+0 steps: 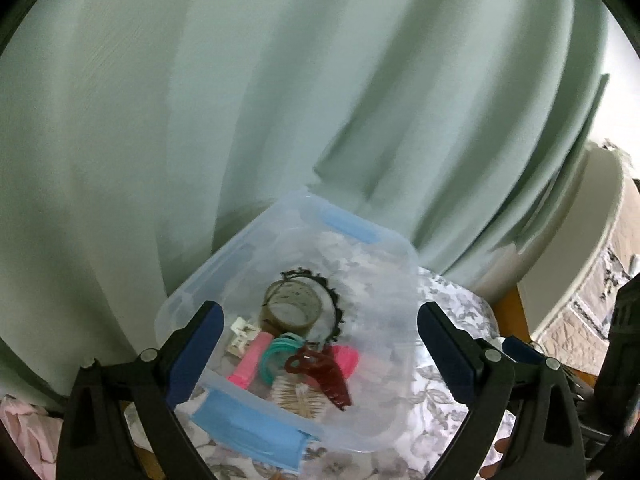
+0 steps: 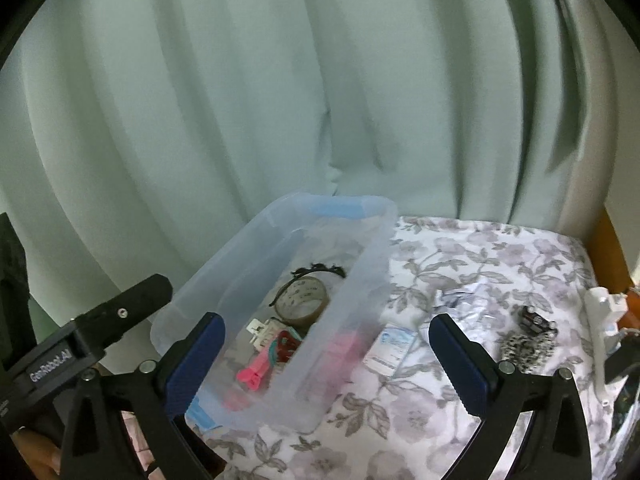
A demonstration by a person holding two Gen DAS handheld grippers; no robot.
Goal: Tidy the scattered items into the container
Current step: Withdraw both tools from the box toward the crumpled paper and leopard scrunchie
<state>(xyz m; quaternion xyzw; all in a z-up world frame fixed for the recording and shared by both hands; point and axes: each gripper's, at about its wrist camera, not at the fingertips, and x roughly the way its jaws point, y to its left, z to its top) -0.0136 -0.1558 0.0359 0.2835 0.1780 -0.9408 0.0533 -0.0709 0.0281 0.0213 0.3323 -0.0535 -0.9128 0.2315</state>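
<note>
Left gripper [image 1: 318,338] fingers spread, empty; clear storage bin [image 1: 404,300] between them, holding tape roll [image 1: 292,306], dark red hair claw [image 1: 320,376], teal hair ties [image 1: 280,354], pink marker [image 1: 250,364].

Right gripper [image 2: 326,354] fingers spread, empty. Only this view shows items outside bin: white packet [image 2: 390,346] between fingers, spotted scrunchie [image 2: 524,348] beyond right finger, on floral cloth [image 2: 460,252].

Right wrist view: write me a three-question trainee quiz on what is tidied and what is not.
1. True or false: the tape roll lies inside the clear box.
2. Which lies on the flowered cloth, outside the box? A) small packet B) pink marker C) black headband
3. Is the right hand-held gripper open or shut?

Key: 1 true; 2 A; 3 open, holding nothing.
</note>
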